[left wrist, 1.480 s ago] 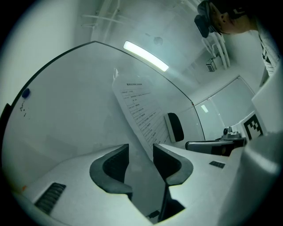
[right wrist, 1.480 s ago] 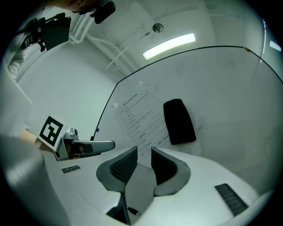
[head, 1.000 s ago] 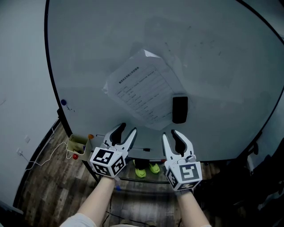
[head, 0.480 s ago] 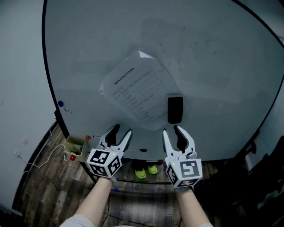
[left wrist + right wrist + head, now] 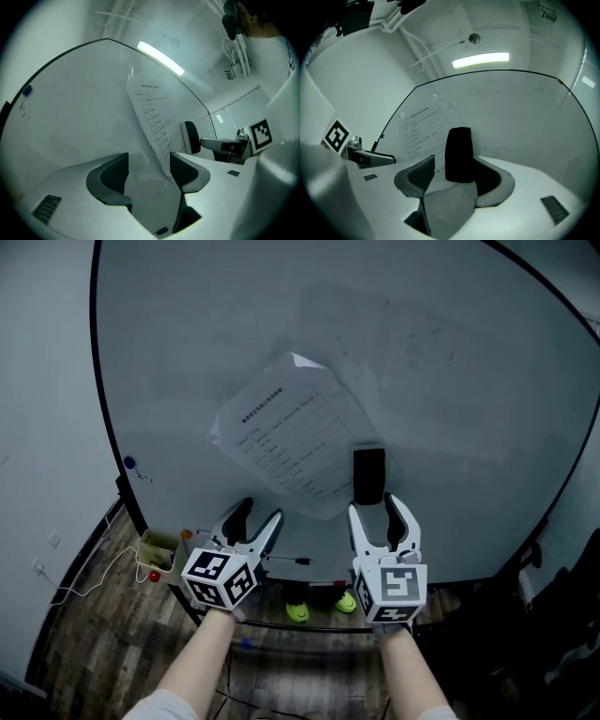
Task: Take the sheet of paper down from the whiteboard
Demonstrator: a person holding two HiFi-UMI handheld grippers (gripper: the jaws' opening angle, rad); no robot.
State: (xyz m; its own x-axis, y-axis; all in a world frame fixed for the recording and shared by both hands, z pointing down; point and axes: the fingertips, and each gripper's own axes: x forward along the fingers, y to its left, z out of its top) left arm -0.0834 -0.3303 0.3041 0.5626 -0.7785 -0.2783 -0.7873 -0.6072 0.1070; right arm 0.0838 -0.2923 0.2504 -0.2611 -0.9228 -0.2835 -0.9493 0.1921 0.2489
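The whiteboard (image 5: 450,381) fills most of my head view. The sheet (image 5: 291,432) hangs on it tilted, printed side toward me. A black eraser (image 5: 368,476) stands upright over the sheet's lower right corner and pins it there. The sheet's top corner and left edge curl off the board.

I have both grippers side by side just under the sheet. The left gripper (image 5: 251,524) is below the sheet's lower left part. The right gripper (image 5: 384,512) is directly below the eraser, its tips close beneath it.

The left jaws have just been opening and stand wide apart. In the left gripper view the sheet runs edge-on down toward the gap, and its bottom corner ends by the inner face of the jaw on the picture's right (whether it touches that pad I cannot tell). Nothing is clamped.

The right jaws have just been opening as well, and they are released. In the right gripper view the eraser stands in line between the two pads, with a clear gap to the pad on the picture's left. The pads do not press on it.

At the board's lower left edge I see a blue magnet (image 5: 129,463). Below it is a small bin (image 5: 159,547), above the wood floor (image 5: 84,634).
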